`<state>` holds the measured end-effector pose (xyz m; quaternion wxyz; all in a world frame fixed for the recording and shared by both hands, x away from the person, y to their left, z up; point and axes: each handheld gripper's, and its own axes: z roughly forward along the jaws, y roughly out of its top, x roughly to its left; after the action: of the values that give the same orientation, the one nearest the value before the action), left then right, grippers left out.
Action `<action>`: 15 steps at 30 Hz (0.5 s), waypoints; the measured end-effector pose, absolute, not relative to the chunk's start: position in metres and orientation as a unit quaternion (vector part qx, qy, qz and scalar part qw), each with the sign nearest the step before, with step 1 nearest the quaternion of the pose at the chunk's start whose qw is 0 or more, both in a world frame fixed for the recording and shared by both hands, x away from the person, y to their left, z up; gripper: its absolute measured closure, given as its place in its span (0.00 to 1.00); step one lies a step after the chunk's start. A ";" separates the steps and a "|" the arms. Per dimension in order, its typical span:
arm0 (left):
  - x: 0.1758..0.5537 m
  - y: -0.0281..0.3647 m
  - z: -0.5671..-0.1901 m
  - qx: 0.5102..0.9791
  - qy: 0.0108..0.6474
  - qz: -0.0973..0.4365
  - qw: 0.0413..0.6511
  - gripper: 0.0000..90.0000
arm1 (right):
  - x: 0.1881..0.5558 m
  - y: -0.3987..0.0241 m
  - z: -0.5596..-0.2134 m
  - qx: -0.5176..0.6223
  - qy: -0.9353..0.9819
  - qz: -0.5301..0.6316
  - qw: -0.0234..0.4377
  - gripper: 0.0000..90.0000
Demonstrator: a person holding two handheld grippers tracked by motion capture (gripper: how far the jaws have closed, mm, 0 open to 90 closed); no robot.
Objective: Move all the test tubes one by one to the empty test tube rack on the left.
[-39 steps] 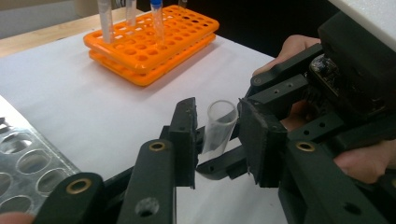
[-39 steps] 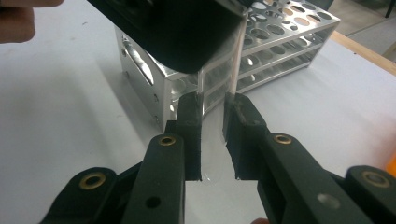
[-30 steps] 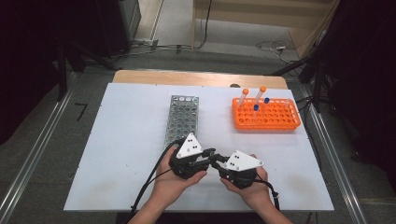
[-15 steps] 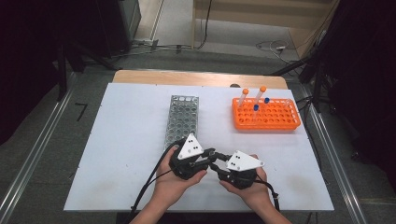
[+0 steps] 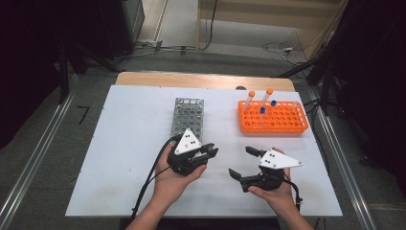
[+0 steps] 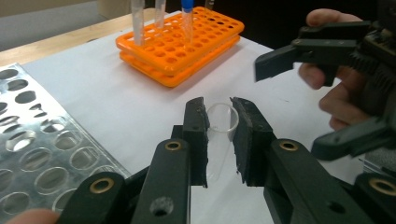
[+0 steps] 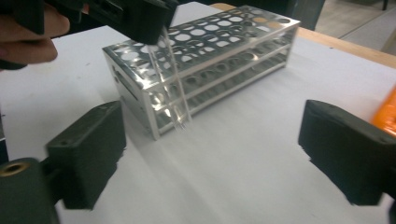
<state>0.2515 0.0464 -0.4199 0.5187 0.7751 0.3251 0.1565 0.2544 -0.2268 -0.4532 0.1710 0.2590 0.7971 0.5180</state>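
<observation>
My left gripper (image 5: 210, 152) is shut on a clear, uncapped test tube (image 6: 219, 125), whose open end shows between the jaws in the left gripper view. In the right gripper view the tube (image 7: 173, 88) hangs down from those jaws in front of the metal rack (image 7: 201, 60). My right gripper (image 5: 243, 163) stands wide open a short way to the right of the left one, with nothing between its pads (image 7: 88, 154). An orange rack (image 5: 273, 119) at the back right holds several capped tubes (image 5: 249, 99), some orange-capped and some blue-capped.
The silver metal rack (image 5: 186, 115) stands just beyond the left gripper, its holes empty. The white table top (image 5: 119, 143) has free room at the left and along the front. Cables trail from both grippers toward the front edge.
The two grippers were close together, jaws meeting. The right gripper has drawn away to the right and stands open; the tube stays in the left gripper.
</observation>
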 end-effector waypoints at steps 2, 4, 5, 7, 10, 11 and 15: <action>0.255 0.048 -0.418 0.773 0.327 0.160 0.519 0.85 | 0.256 -0.232 -0.452 0.265 0.792 0.524 0.168 0.03; 0.259 0.049 -0.417 0.774 0.328 0.167 0.516 0.85 | 0.258 -0.242 -0.450 0.274 0.785 0.530 0.166 0.00; 0.261 0.050 -0.416 0.775 0.327 0.168 0.513 0.85 | 0.258 -0.246 -0.450 0.277 0.782 0.533 0.169 0.00; 0.266 0.053 -0.415 0.775 0.330 0.171 0.512 0.85 | 0.259 -0.253 -0.449 0.280 0.780 0.533 0.170 0.00; 0.274 0.057 -0.412 0.774 0.333 0.175 0.509 0.85 | 0.259 -0.263 -0.449 0.289 0.777 0.531 0.172 0.00; 0.276 0.059 -0.411 0.775 0.333 0.176 0.507 0.85 | 0.258 -0.270 -0.450 0.295 0.776 0.529 0.174 0.00; 0.285 0.064 -0.408 0.775 0.335 0.182 0.505 0.85 | 0.257 -0.285 -0.453 0.306 0.774 0.526 0.177 0.00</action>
<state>0.2853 0.0643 -0.4080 0.5048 0.7747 0.3345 0.1822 0.2568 -0.2853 -0.4534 0.1766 0.3063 0.7736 0.5258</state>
